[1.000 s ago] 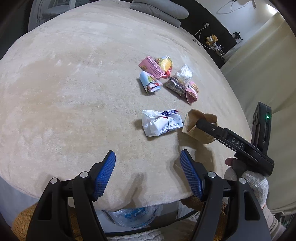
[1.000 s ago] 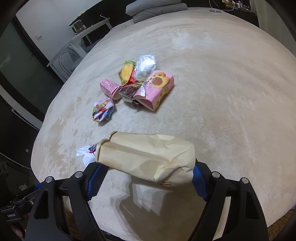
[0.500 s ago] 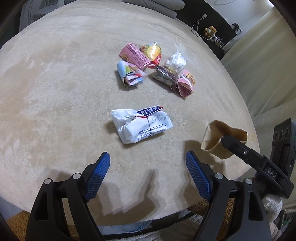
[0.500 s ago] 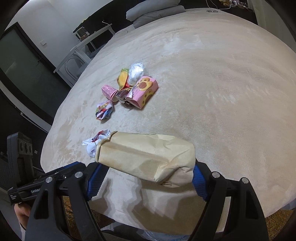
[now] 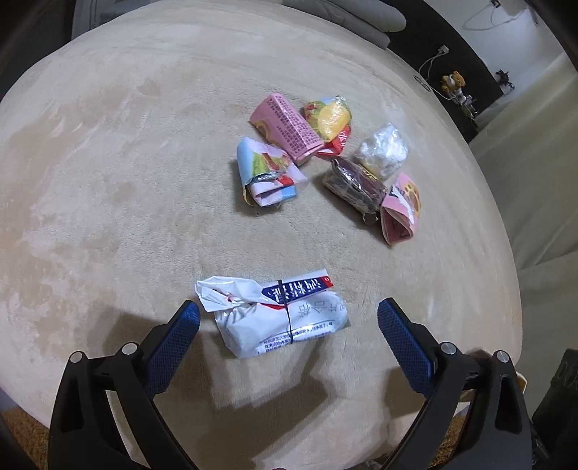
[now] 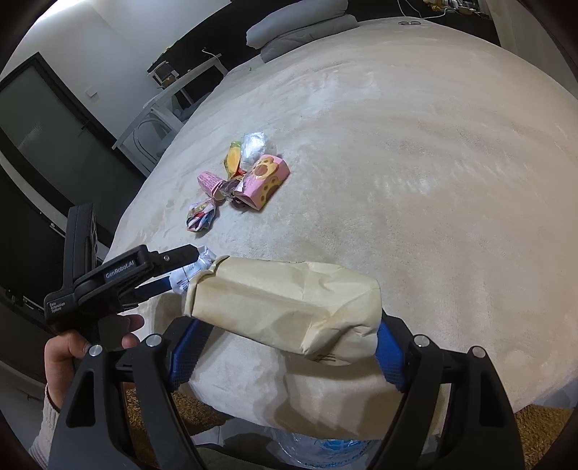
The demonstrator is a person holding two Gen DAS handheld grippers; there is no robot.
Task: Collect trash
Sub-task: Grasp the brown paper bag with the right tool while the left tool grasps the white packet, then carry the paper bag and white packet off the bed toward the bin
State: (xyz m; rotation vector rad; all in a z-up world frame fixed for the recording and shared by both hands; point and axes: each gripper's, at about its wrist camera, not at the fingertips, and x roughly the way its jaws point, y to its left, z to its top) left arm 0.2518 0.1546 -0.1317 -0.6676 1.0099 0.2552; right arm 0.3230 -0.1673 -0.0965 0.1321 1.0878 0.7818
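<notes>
My left gripper is open, its blue pads on either side of a white crumpled wrapper with blue print, lying on the beige bed cover. It also shows in the right wrist view. My right gripper is shut on a tan paper bag, held above the near edge of the bed. Further off lies a cluster of trash: a pink carton, a yellow wrapper, a folded colourful wrapper, a clear plastic ball, a dark wrapper and a pink box.
A clear plastic bag with blue print sits below the bed edge under my right gripper. Grey pillows lie at the far end of the bed. A white side table stands left of the bed.
My left gripper has moved forward so that its pads now flank the white wrapper. My right gripper has pulled back toward the bed edge with the paper bag still in it.
</notes>
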